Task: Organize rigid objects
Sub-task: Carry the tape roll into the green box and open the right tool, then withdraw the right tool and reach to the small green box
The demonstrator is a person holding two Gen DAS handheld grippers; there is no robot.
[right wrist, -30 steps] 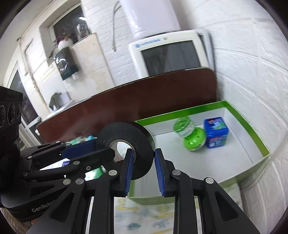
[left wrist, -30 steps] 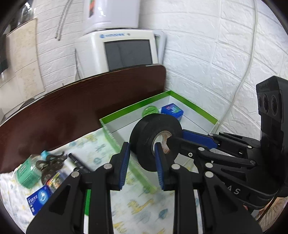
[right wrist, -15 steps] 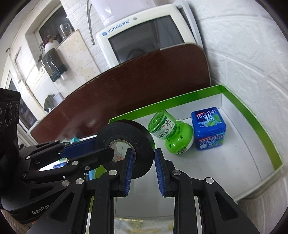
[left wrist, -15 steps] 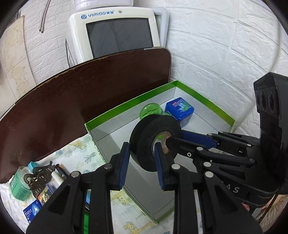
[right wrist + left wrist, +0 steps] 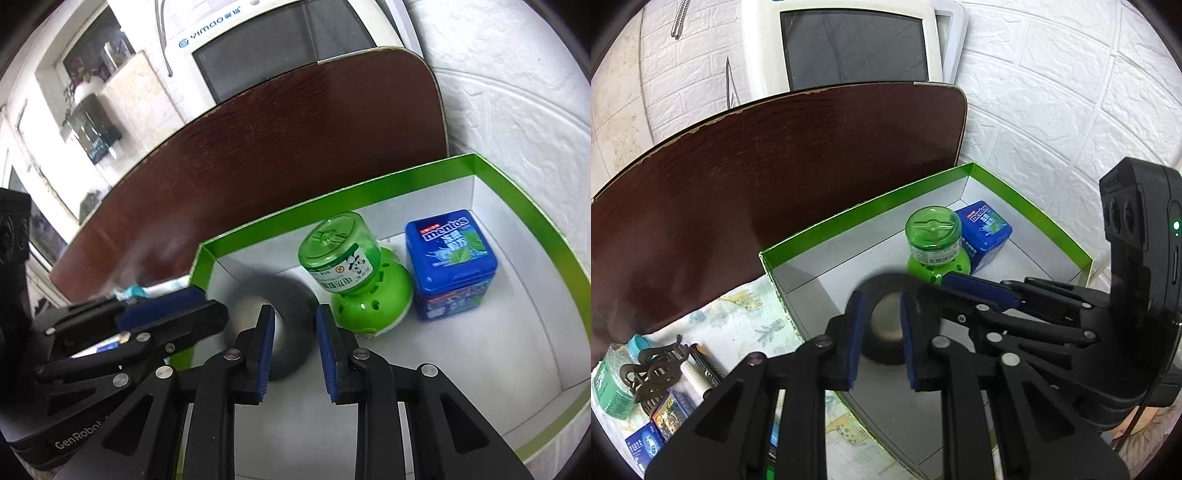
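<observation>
A black tape roll (image 5: 882,354) (image 5: 295,347) shows blurred, low inside the green-rimmed white box (image 5: 820,236) (image 5: 369,184). My right gripper (image 5: 294,310) (image 5: 934,291) keeps its narrow gap, and the roll's wall still lies between its pads. My left gripper (image 5: 881,299) (image 5: 210,304) is closing to shut with nothing pinched; only the roll's hole shows through its gap. A green bottle on a round base (image 5: 932,236) (image 5: 343,251) and a blue Mentos box (image 5: 986,229) (image 5: 448,254) stand at the back of the box.
A dark brown board (image 5: 775,166) leans behind the box, with a white screen unit (image 5: 849,44) and a white brick wall (image 5: 1052,110) beyond. On the printed cloth to the left lie a green jar (image 5: 609,380), a black clip (image 5: 653,373) and small packets (image 5: 642,446).
Both grippers moved forward and down over the box. The left jaws narrowed and no longer pinch the roll. The roll dropped a little in both views and turned blurry.
</observation>
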